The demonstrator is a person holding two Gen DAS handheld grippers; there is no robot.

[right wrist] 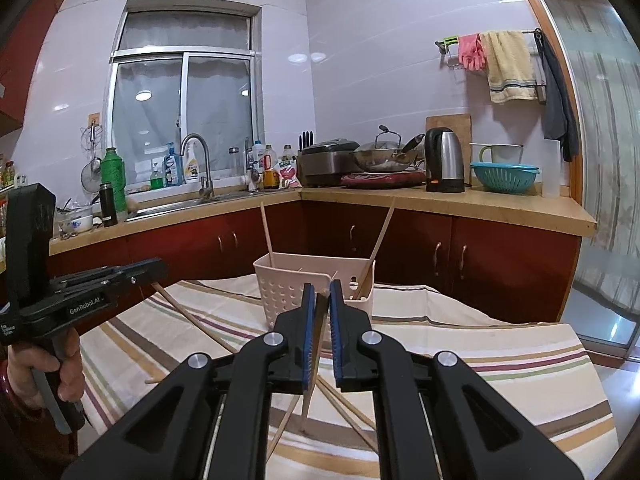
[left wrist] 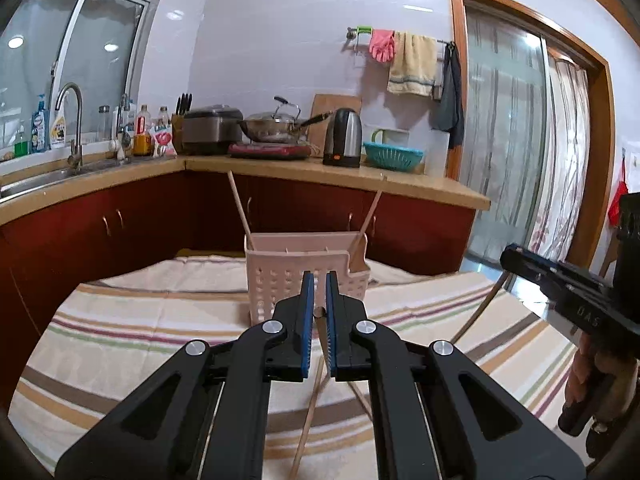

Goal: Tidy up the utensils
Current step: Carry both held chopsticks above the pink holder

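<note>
A pink perforated utensil holder (left wrist: 304, 268) stands on the striped cloth, also in the right wrist view (right wrist: 304, 284). Two wooden chopsticks (left wrist: 240, 204) lean out of it. My left gripper (left wrist: 319, 280) is shut on a chopstick (left wrist: 310, 412) that hangs down from its pads, just in front of the holder. My right gripper (right wrist: 321, 292) is shut on another chopstick (right wrist: 314, 360), close to the holder's front rim. Loose chopsticks (right wrist: 348, 412) lie on the cloth below. The left gripper also shows in the right wrist view (right wrist: 120, 276), holding its chopstick (right wrist: 192, 320).
The table has a striped cloth (left wrist: 140, 320). Behind it runs a red-cabinet counter (right wrist: 460, 208) with a sink (right wrist: 168, 206), kettle (right wrist: 444, 160), wok and teal colander (right wrist: 504, 176). A glass door stands at the right.
</note>
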